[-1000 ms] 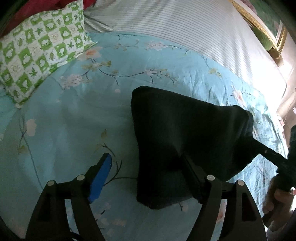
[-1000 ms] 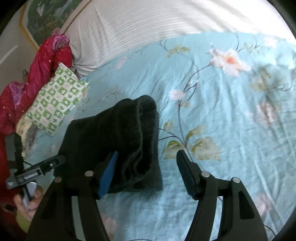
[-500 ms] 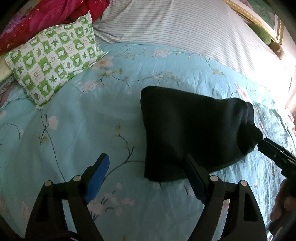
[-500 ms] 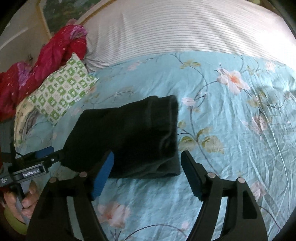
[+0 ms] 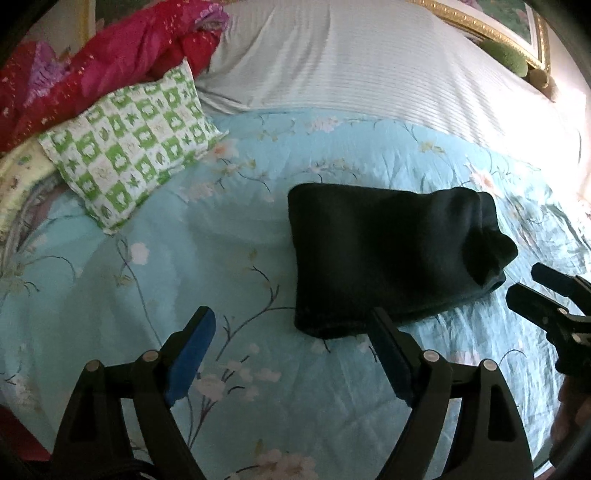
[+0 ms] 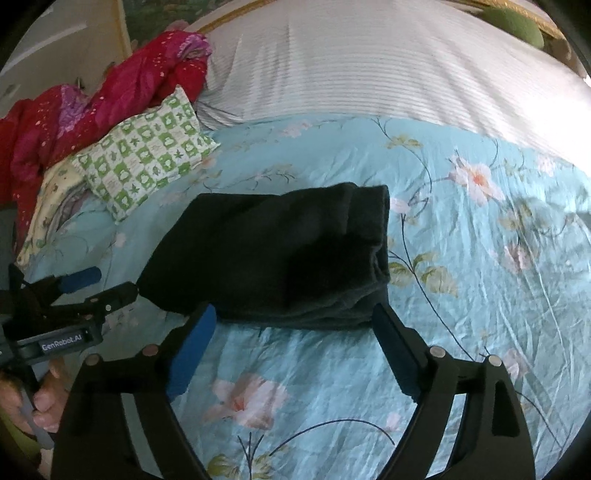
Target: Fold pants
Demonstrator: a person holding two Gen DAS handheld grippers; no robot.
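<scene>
The black pants (image 5: 391, 251) lie folded into a compact bundle on the blue floral bedspread, also in the right wrist view (image 6: 280, 254). My left gripper (image 5: 291, 332) is open and empty, just short of the bundle's near left corner. My right gripper (image 6: 295, 325) is open and empty, its fingers just short of the bundle's near edge. The right gripper also shows at the right edge of the left wrist view (image 5: 546, 295), and the left gripper at the left of the right wrist view (image 6: 88, 284). Neither touches the pants.
A green-and-white checked pillow (image 5: 129, 147) lies at the back left, with a red blanket (image 5: 92, 70) heaped behind it. A white striped sheet (image 5: 369, 66) covers the far half of the bed. A gold picture frame (image 5: 517, 33) stands behind.
Both grippers have pulled back from the folded pants and risen, so the bundle looks smaller and farther. The pants lie still.
</scene>
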